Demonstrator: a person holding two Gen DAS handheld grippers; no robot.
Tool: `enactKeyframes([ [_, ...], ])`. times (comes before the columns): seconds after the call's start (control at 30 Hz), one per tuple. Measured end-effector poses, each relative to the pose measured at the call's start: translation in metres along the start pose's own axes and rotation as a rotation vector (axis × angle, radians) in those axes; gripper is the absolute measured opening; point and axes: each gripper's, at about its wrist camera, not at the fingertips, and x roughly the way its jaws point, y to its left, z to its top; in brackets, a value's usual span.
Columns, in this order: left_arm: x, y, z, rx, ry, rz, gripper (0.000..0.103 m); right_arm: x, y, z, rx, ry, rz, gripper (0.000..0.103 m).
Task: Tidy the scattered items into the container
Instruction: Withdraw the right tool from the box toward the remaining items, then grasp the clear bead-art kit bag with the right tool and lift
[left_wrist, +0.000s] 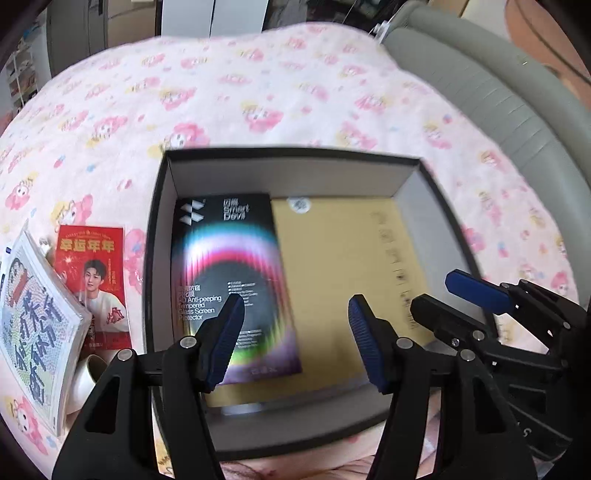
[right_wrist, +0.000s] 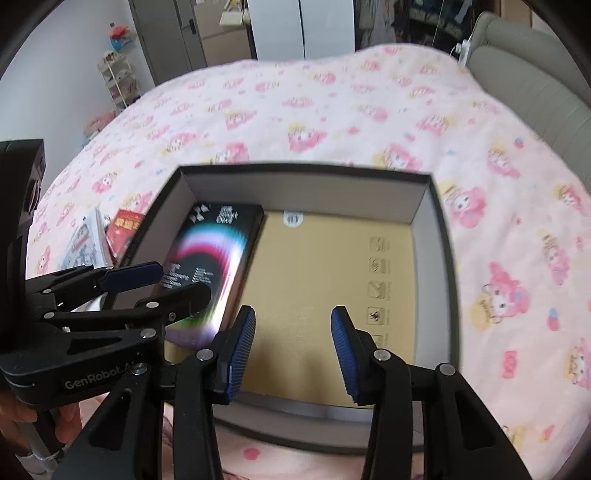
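Blue-padded, my left gripper (left_wrist: 295, 339) and right gripper (right_wrist: 291, 347) hover side by side over the black box's (left_wrist: 157, 236) near edge, jaws spread wide, empty; screen protector pack (left_wrist: 232, 280) lies along its left wall.

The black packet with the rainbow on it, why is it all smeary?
Left wrist view: the screen protector packet in the box is streaked by motion blur, though big words stay readable. Right wrist view: the packet smears more, small print unreadable; fisheye bends the box rim.
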Motion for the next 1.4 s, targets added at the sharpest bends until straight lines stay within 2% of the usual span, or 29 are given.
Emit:
enactKeyframes([
  [0.1,-0.02,-0.006,-0.006,-0.007,-0.028,-0.018,0.06,-0.024,0.007,-0.005,-0.009,-0.039,-0.011,0.039],
  [0.33,-0.102,-0.013,-0.027,0.03,-0.152,0.016,0.06,-0.093,0.034,-0.014,-0.045,-0.16,-0.017,0.039],
  [0.5,-0.149,-0.015,-0.042,0.043,-0.221,0.075,0.06,-0.14,0.058,-0.025,-0.057,-0.238,0.033,0.039],
  [0.67,-0.181,-0.01,-0.058,0.042,-0.271,0.132,0.06,-0.164,0.079,-0.033,-0.066,-0.281,0.089,0.039],
  [1.07,-0.218,0.045,-0.093,-0.044,-0.307,0.209,0.06,-0.163,0.146,-0.039,-0.166,-0.272,0.195,0.039],
  [1.4,-0.251,0.127,-0.119,-0.205,-0.341,0.308,0.06,-0.144,0.229,-0.024,-0.325,-0.253,0.317,0.039],
])
